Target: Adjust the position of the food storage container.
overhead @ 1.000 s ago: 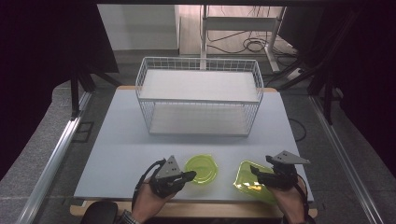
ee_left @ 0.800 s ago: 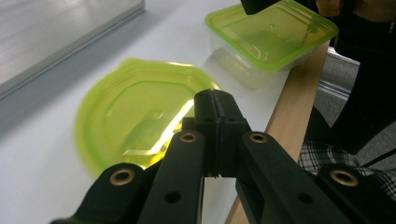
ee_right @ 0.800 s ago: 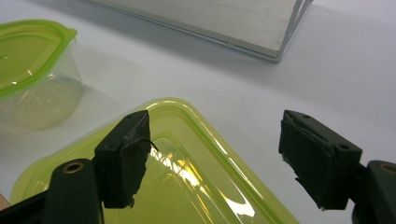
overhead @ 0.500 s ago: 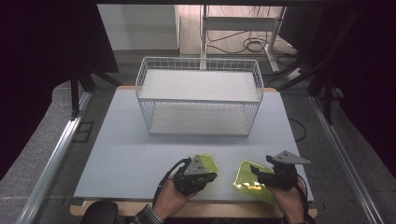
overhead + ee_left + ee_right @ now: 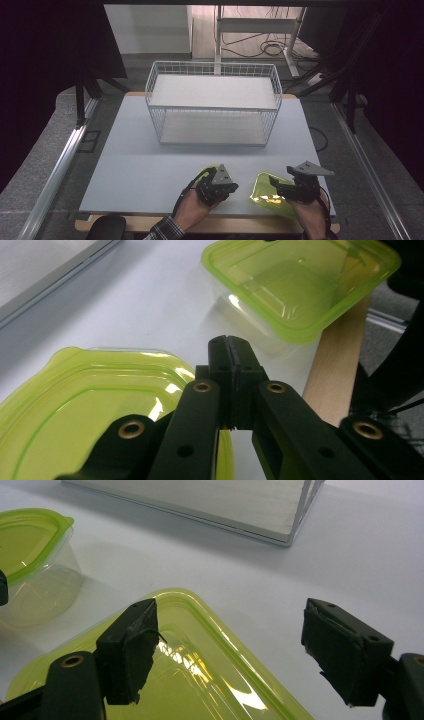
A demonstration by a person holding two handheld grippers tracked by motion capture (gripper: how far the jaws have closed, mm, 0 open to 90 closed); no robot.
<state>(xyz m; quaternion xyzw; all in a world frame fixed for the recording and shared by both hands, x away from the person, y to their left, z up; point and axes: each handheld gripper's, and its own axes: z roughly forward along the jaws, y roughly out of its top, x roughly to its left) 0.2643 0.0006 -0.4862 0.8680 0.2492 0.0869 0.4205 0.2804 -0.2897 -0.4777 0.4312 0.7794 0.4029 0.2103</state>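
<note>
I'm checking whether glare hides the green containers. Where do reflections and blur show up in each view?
High view: dim surroundings, small bright glint on the right container. Left gripper view: white highlights on the near lid and far container; jaws soft. Right gripper view: glare streaks on the lid.

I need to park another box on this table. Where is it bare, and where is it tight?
Bare: the table left of the left gripper, and the strip between the wire basket and both green containers. Crowded: the near edge, around the right gripper and the containers.
</note>
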